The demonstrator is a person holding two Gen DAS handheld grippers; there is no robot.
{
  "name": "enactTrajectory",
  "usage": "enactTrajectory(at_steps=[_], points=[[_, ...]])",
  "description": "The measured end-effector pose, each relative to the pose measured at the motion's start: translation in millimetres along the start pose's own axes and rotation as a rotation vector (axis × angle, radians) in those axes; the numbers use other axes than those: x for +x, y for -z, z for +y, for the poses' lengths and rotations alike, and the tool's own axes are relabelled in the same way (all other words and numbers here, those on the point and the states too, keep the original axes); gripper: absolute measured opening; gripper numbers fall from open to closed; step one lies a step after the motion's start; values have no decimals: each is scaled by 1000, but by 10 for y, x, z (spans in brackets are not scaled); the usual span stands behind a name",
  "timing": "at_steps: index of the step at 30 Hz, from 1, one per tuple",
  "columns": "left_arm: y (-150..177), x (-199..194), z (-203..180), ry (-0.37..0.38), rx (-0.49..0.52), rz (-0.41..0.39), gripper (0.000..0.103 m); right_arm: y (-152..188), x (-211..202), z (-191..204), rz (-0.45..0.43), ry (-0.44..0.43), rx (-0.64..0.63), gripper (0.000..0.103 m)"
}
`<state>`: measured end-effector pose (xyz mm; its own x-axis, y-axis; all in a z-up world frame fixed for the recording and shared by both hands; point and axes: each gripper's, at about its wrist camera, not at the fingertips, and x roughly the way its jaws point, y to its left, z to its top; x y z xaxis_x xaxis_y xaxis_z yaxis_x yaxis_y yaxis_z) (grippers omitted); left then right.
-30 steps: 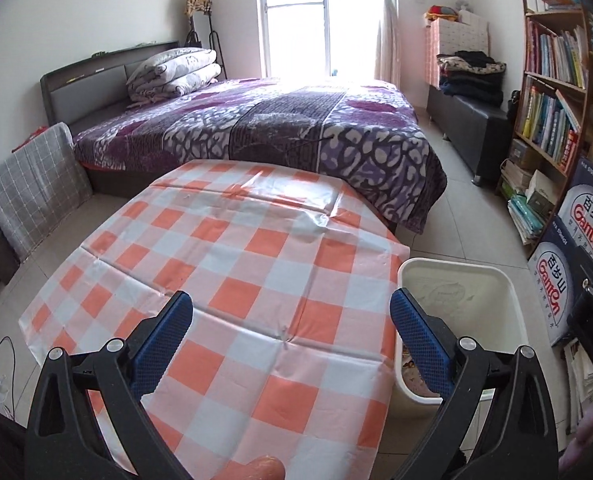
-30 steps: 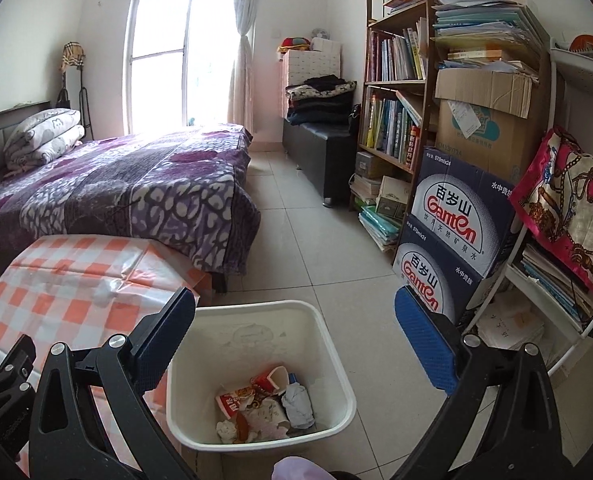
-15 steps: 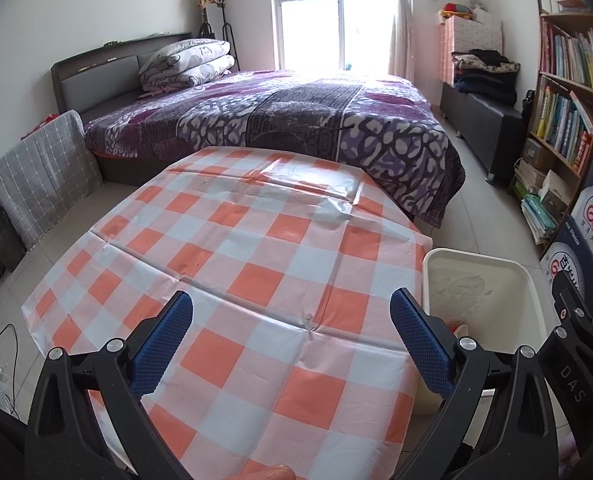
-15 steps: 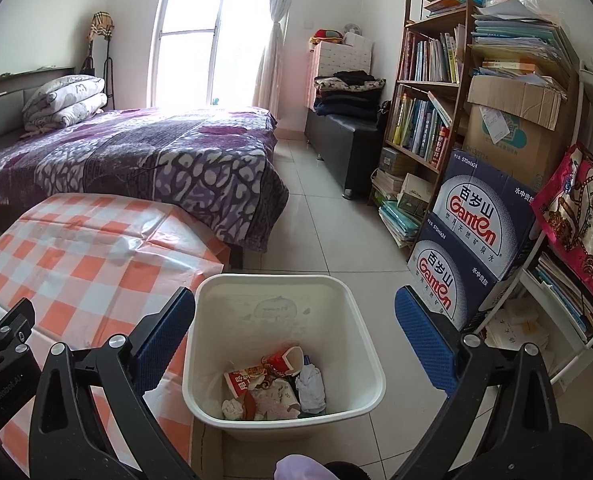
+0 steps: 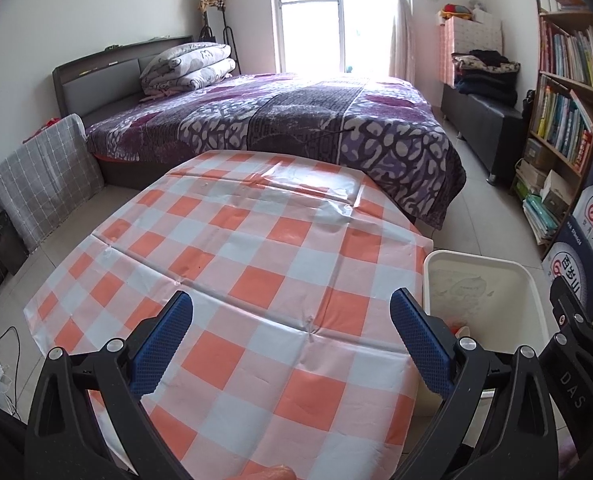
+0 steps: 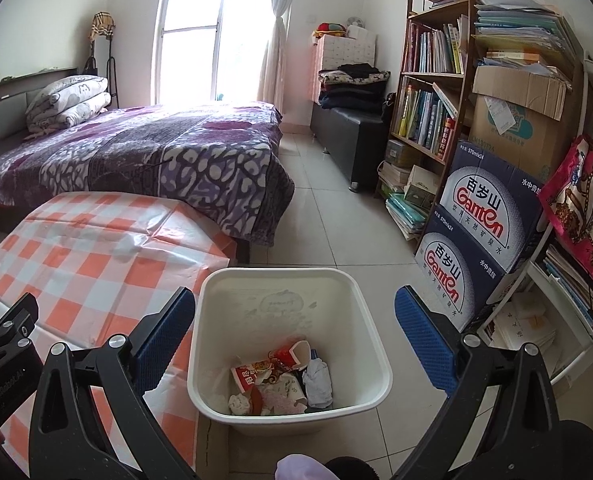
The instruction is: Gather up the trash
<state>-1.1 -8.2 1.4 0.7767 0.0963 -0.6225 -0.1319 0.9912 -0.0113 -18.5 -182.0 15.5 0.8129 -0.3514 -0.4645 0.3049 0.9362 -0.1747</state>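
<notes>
A white plastic bin (image 6: pixel 370 344) stands on the floor beside the table and holds crumpled trash (image 6: pixel 284 380): wrappers, a red cup, tissue. My right gripper (image 6: pixel 294 336) hovers above the bin, open and empty. My left gripper (image 5: pixel 290 338) is open and empty above the table with the orange-and-white checked cloth (image 5: pixel 232 264). No trash shows on the cloth. The bin's rim (image 5: pixel 484 258) shows at the right in the left wrist view, with part of the right gripper's frame (image 5: pixel 576 344) beside it.
A bed with a purple cover (image 5: pixel 296 120) stands behind the table. A bookshelf (image 6: pixel 428 100) and stacked Ganten water boxes (image 6: pixel 480 232) line the right wall. A dark bench with folded clothes (image 6: pixel 352 120) is beyond. Tiled floor (image 6: pixel 336 216) lies between bed and shelf.
Both grippers have risen and tilted a little, so the table and bin sit lower and nearer in view. The right gripper now looks more squarely into the bin. Both stay open.
</notes>
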Motion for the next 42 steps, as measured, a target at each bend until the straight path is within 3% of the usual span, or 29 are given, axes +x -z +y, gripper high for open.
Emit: enactTrajectory(at_steps=[42], points=[[-39, -7, -6, 0, -2, -1, 95, 30, 48, 87, 51, -32, 23, 96]])
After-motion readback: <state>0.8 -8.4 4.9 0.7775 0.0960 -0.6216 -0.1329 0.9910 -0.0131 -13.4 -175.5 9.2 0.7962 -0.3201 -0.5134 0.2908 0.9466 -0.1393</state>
